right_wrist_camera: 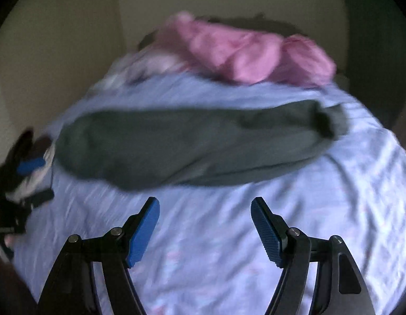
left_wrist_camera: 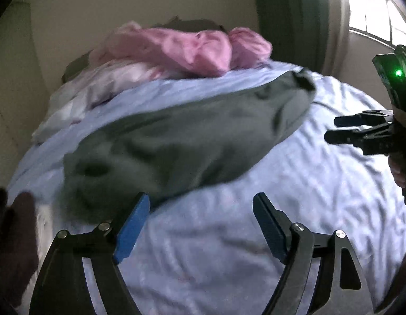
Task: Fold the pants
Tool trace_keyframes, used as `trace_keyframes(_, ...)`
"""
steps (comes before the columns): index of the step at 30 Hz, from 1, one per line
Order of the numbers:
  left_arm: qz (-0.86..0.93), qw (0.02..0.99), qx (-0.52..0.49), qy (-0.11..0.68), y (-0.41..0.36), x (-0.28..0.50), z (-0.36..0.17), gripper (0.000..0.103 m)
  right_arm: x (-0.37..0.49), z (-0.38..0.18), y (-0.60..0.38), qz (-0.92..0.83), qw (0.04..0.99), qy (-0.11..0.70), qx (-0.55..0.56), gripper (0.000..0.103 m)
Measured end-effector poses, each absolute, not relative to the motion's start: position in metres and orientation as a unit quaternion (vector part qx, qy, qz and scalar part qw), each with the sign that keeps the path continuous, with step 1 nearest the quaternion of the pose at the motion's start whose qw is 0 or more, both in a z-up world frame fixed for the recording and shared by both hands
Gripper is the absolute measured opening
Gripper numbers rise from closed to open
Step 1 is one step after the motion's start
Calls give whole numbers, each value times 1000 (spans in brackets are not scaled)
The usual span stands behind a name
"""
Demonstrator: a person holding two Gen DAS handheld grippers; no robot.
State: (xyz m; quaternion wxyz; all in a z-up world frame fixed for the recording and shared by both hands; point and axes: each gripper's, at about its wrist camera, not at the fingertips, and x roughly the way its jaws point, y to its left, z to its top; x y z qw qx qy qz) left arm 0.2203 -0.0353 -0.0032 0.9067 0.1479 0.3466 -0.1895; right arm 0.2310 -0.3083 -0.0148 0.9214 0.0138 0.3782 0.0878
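Observation:
Dark grey-green pants (left_wrist_camera: 182, 141) lie in a long band across the light blue bed sheet (left_wrist_camera: 229, 236), folded lengthwise, one end at the left and the other at the far right. My left gripper (left_wrist_camera: 201, 202) is open and empty, its left pad just touching the pants' near edge. My right gripper (right_wrist_camera: 205, 206) is open and empty, hovering just short of the pants (right_wrist_camera: 192, 141). The right gripper also shows in the left wrist view (left_wrist_camera: 337, 128), apart from the pants. The left gripper shows blurred at the left edge of the right wrist view (right_wrist_camera: 32, 166).
A crumpled pink cloth (left_wrist_camera: 182, 50) and a pale pink-white cloth (left_wrist_camera: 103, 89) lie at the far end of the bed. A beige wall stands behind. A green curtain (left_wrist_camera: 289, 13) and a bright window (left_wrist_camera: 371, 8) are at the far right.

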Motion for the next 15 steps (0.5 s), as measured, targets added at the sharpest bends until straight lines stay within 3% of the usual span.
trace_keyframes(10,-262,893,173,323,-70,244,-42,79,275,-68,-229,165,885,433,-38,69)
trace_keyframes(15,-263,888,206,317,-108,256,-65,67,270,-70,-245,117,900,413,-75,69)
